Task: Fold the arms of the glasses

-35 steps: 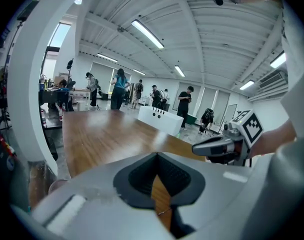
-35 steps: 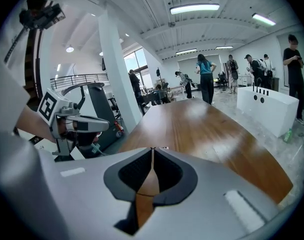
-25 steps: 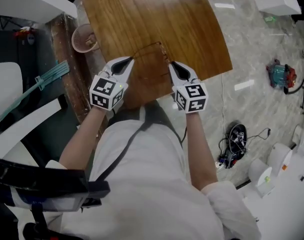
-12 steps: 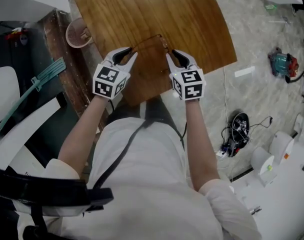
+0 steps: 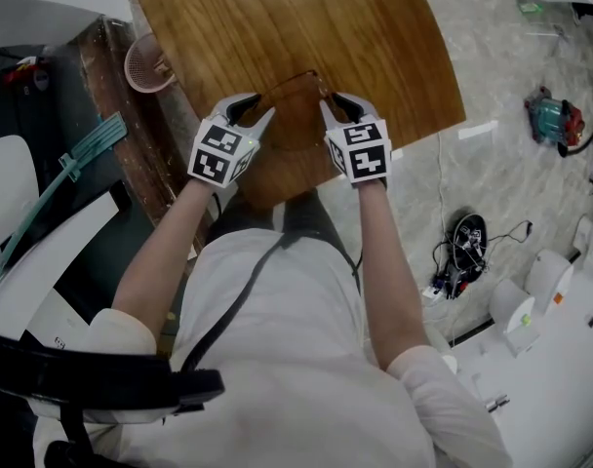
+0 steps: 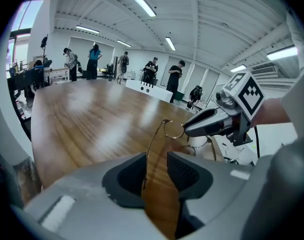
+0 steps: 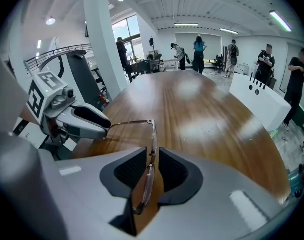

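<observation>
Thin wire-rimmed glasses (image 5: 289,78) hang just over the wooden table (image 5: 375,27), between my two grippers. My right gripper (image 5: 334,103) is shut on the front of the glasses (image 7: 151,134), a lens rim clamped between its pads (image 7: 153,166). One arm (image 6: 151,144) runs back from the hinge into my left gripper (image 6: 156,171), whose jaws have just been opening. That arm now lies loose between the pads, close to the left one. In the head view the left gripper (image 5: 250,108) stands a hand's width left of the right gripper. The second arm is hard to make out.
A pink basket (image 5: 145,64) stands on the floor by the table's left edge. Cables (image 5: 462,261) and a blue-and-red device (image 5: 555,125) lie on the floor to the right. A white counter (image 7: 257,101) and several standing people are far beyond the table.
Both grippers have sunk and moved further over the table with the glasses. The left gripper's jaws, shut on the arm before, now stand apart.
</observation>
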Tool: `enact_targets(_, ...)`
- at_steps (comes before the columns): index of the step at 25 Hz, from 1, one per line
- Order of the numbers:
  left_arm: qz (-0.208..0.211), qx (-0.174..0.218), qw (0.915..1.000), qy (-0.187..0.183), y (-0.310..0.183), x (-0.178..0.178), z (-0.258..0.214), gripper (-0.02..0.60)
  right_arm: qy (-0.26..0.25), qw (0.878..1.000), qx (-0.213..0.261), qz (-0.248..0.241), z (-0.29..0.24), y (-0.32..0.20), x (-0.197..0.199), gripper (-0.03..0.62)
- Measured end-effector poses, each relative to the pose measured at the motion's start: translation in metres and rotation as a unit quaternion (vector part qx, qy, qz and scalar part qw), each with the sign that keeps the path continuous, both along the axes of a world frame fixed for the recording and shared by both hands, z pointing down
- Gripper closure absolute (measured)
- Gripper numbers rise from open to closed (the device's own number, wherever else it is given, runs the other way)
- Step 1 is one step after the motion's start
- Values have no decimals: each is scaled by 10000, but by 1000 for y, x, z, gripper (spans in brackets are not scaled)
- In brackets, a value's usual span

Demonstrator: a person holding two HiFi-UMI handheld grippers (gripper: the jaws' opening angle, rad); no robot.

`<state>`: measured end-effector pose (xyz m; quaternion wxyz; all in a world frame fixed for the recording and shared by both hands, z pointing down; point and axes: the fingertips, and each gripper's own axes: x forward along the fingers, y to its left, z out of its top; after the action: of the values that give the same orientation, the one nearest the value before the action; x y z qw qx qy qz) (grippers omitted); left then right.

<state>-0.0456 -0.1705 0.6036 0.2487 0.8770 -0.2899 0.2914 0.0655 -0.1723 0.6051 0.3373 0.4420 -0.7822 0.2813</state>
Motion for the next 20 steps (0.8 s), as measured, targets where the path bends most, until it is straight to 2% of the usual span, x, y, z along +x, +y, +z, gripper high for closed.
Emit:
enact_targets(4, 32, -40, 10000, -18, -3, 7, 1, 440, 99, 9998, -142, -16, 7, 1, 5, 515)
enact_targets(7, 59, -45, 10000, -27, -4, 9, -1, 431, 138, 9998, -165, 11, 8, 2, 8, 546)
enact_targets(17, 251, -258, 9993, 93, 2, 12, -2, 425, -28, 9995, 117, 297, 2, -15, 5, 551)
enact_targets(20, 394, -251, 9988, 152, 10, 23, -9, 425, -156, 9987, 174, 450, -1, -14, 8, 551)
